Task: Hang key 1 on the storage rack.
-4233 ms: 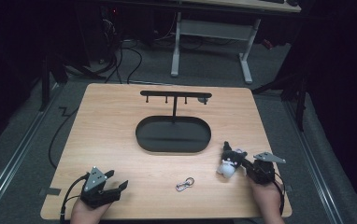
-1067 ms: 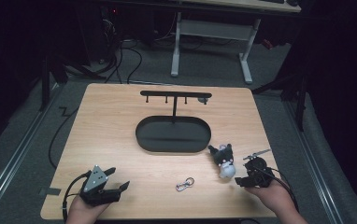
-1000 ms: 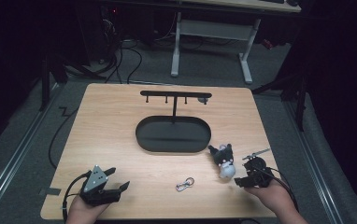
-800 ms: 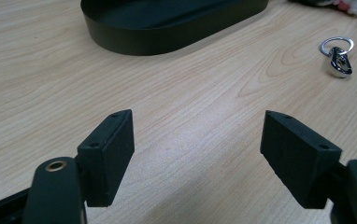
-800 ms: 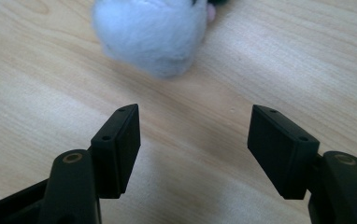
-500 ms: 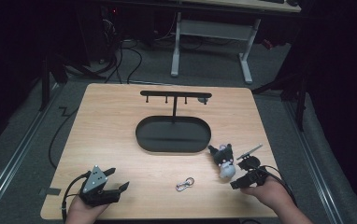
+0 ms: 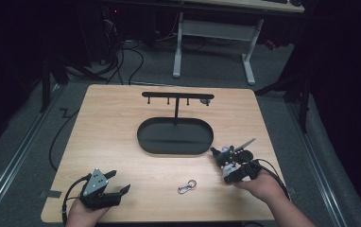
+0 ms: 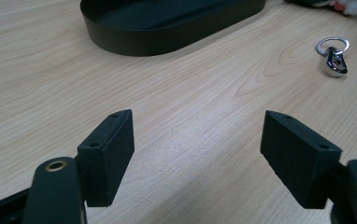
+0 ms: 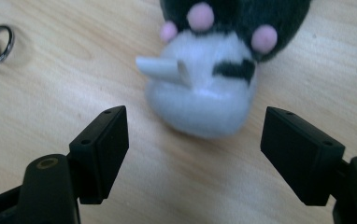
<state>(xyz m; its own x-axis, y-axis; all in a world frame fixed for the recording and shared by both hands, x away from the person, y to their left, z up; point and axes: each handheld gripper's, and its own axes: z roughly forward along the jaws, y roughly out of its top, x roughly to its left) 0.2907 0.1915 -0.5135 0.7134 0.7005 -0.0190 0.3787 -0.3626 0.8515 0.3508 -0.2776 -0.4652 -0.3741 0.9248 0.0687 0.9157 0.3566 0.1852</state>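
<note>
**Plush toy lies free just ahead of the right gripper's spread jaws**

At the table's near left edge, the left gripper [image 7: 117, 185] rests on the wood with its jaws wide apart and nothing between them; bare table [image 8: 181, 116] shows in the gap. Further right a small metal clasp with a ring [image 7: 187, 186] lies on the wood, well clear of both grippers.

The right gripper [image 9: 193, 140] has just been opening its jaws, which now stand wide. The plush toy [image 9: 214, 79] lies on the table just beyond the fingertips, touching neither pad, near the right end of the black oval tray [image 7: 143, 137]. Its body is white and rounded, with black fur above, a black stripe, three pink spots and a small white tag sticking out sideways.
</note>
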